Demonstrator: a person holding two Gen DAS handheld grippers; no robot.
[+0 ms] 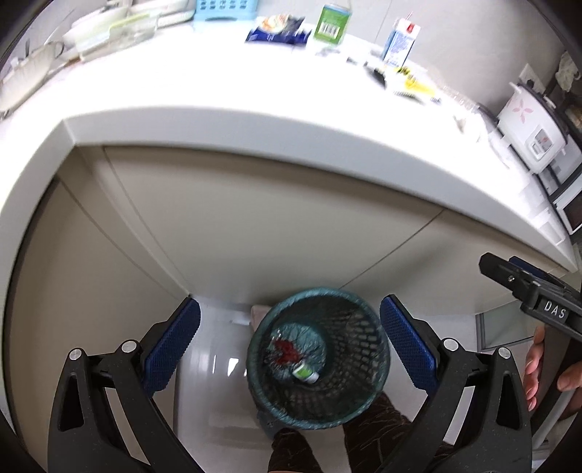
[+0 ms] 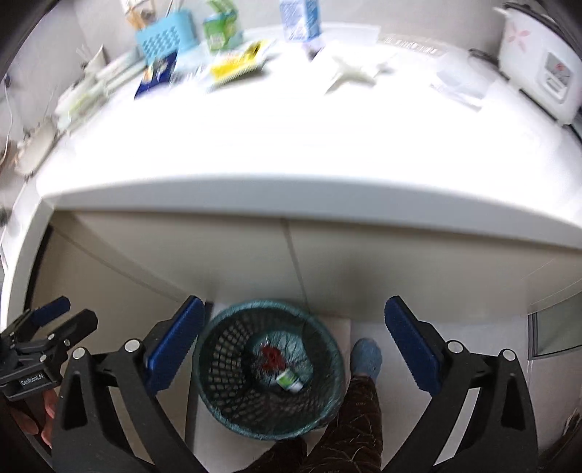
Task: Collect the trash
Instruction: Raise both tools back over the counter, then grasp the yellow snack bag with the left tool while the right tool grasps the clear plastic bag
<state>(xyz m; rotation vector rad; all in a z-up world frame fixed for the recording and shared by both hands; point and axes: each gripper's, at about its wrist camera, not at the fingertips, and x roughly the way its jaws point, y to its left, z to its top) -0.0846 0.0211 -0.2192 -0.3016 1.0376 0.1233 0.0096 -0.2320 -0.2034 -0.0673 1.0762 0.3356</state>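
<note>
A dark green mesh waste basket [image 1: 363,385] [image 2: 225,382] stands on the floor in front of the counter. Inside lie a small green-and-white container [image 1: 305,373] [image 2: 289,380] and a teal wrapper with a red patch [image 1: 287,349] [image 2: 272,356]. My left gripper [image 1: 290,349] is open and empty, above the basket. My right gripper [image 2: 294,349] is open and empty, also above the basket. On the white counter [image 1: 218,94] [image 2: 291,127] lie a blue packet [image 1: 276,31] [image 2: 156,74], a green carton [image 1: 331,23] [image 2: 220,31], a blue-white milk carton [image 1: 400,42] [image 2: 300,18] and a yellow wrapper [image 1: 414,83] [image 2: 236,63].
A white rice cooker [image 1: 531,134] [image 2: 538,69] stands at the counter's right end. A light blue holder [image 1: 225,9] [image 2: 167,34] and clear containers [image 1: 112,32] sit at the back left. Beige cabinet doors [image 1: 254,225] rise behind the basket. The person's leg [image 2: 356,411] stands beside it.
</note>
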